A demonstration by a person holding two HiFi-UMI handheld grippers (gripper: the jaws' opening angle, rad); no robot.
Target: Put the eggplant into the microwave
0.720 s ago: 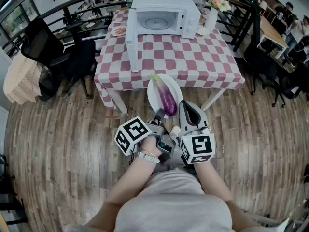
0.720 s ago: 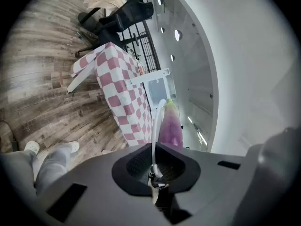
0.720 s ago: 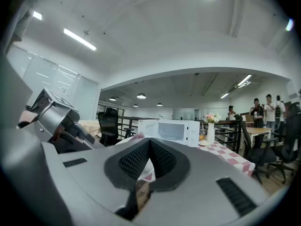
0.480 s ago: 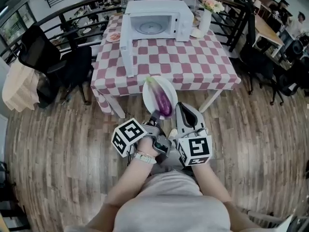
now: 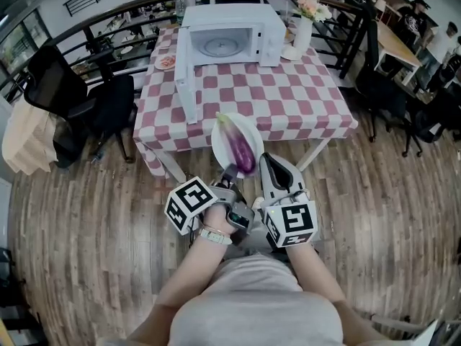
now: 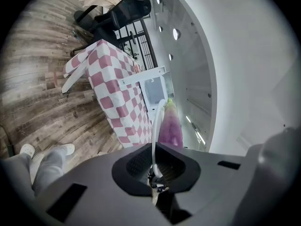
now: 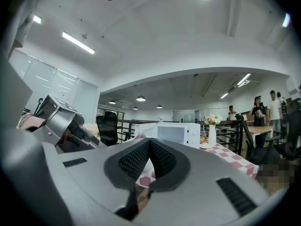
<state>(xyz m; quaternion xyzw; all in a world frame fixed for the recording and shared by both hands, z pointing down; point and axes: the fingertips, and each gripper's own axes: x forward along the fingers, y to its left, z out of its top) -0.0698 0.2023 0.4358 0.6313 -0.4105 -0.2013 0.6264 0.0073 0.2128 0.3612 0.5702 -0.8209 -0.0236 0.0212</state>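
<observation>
While in left gripper (image 5: 231, 171), plate (image 5: 222, 140) (eggplant (image 5: 243, 152))

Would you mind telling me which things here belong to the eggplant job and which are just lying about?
Job: eggplant, white plate under it, left gripper clamping the plate, open microwave.
Lying about: flower vase, dish of food, bottle, black chair.

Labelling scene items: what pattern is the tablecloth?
The tablecloth is pink-and-white checked; head view shows it best.
</observation>
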